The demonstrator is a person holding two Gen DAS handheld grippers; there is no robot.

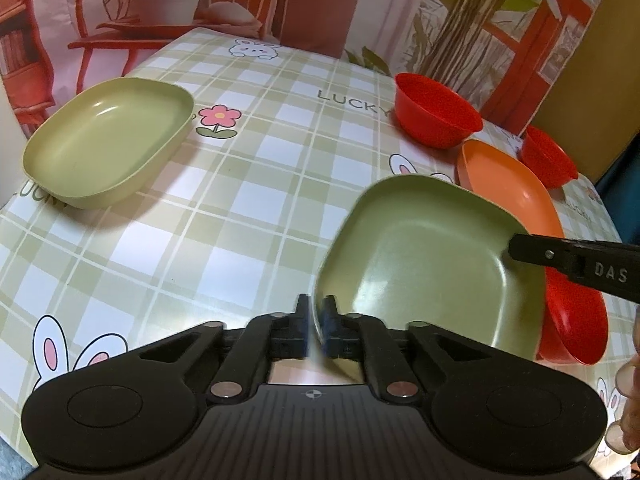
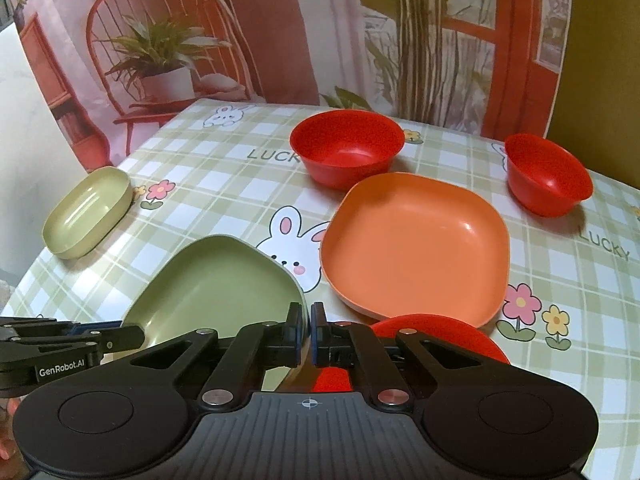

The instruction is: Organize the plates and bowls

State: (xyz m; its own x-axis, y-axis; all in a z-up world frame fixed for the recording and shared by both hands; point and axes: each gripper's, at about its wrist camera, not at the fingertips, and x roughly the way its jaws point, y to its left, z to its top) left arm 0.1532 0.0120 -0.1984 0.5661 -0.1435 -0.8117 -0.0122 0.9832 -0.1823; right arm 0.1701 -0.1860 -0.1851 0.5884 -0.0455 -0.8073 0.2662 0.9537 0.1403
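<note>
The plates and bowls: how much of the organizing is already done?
Nothing looks stacked yet. In hand: both the left gripper and the right gripper are shut on the rim of one green plate, lifted and tilted. Left: the other green plate, the orange plate and three red bowls sit separately on the table.

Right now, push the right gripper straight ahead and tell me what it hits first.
Likely the orange plate: it lies just beyond the right gripper, which is shut on the green plate; depth is uncertain.
</note>
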